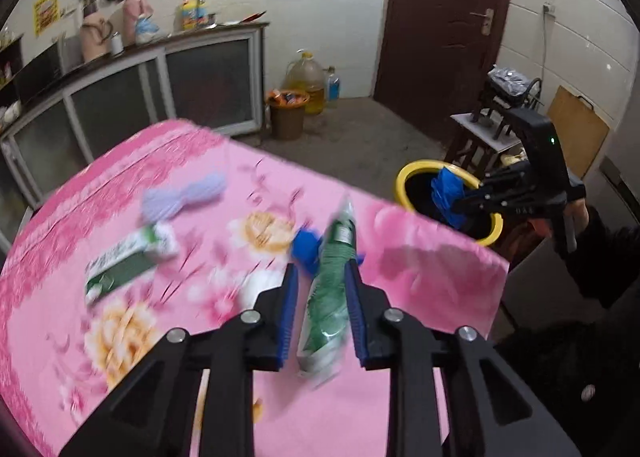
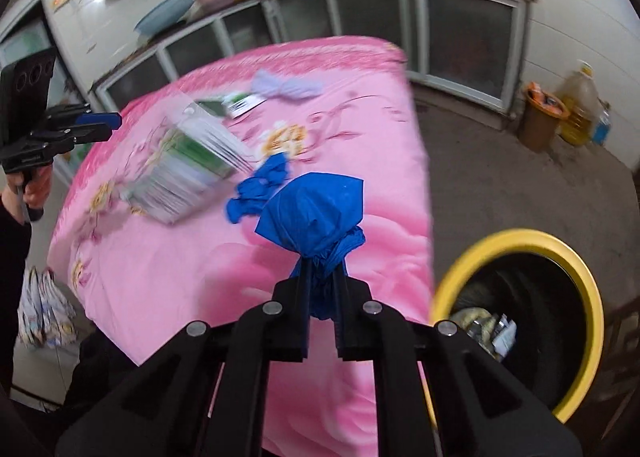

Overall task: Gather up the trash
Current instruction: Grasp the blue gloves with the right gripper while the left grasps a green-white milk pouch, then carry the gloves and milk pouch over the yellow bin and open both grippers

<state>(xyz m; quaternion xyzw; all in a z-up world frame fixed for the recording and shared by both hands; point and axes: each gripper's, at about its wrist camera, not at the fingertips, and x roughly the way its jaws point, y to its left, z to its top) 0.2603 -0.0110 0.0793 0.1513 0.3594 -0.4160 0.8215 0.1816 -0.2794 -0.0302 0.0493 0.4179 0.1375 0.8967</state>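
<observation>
Table under pink floral cloth (image 1: 420, 269). On it: lilac brush-shaped item (image 1: 182, 195) at far side; green-and-white box (image 1: 128, 261) nearer, to its left; crumpled blue plastic scrap (image 2: 258, 189) near centre. Outlines blurred. Grey floor (image 1: 360, 129) beyond carries yellow-rimmed bin (image 2: 576, 269).
</observation>
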